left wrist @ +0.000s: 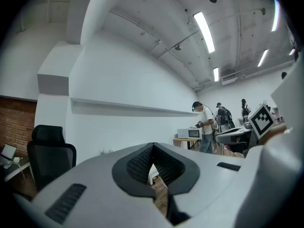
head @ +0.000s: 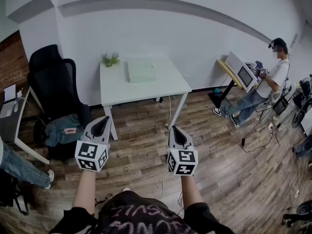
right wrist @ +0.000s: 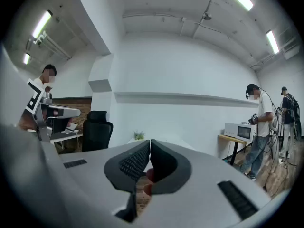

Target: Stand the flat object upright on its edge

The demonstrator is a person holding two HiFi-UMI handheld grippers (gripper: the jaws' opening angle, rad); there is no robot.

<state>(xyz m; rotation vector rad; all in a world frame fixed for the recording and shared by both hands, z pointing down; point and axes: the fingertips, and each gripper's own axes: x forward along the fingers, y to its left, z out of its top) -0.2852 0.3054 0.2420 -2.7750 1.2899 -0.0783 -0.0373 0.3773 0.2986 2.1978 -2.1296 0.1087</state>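
The flat object, a pale square box (head: 141, 70), lies flat on a white table (head: 165, 86) across the room, beside a small potted plant (head: 110, 59). Both grippers hang in the air over the wooden floor, well short of the table. My left gripper (head: 104, 119) is shut with nothing between its jaws, and its own view shows the ribbed pads (left wrist: 142, 163) closed together. The right gripper (head: 174, 128) is also shut and empty, and its tips (right wrist: 150, 141) point towards the table and the plant (right wrist: 138, 135).
A black office chair (head: 53, 82) with clothing on it stands left of the table. At the right a person (head: 263, 89) sits beside a small desk with a microwave-like appliance (head: 240, 72). Cables trail over the floor (head: 253, 140). Another person's leg (head: 22, 169) shows at the left edge.
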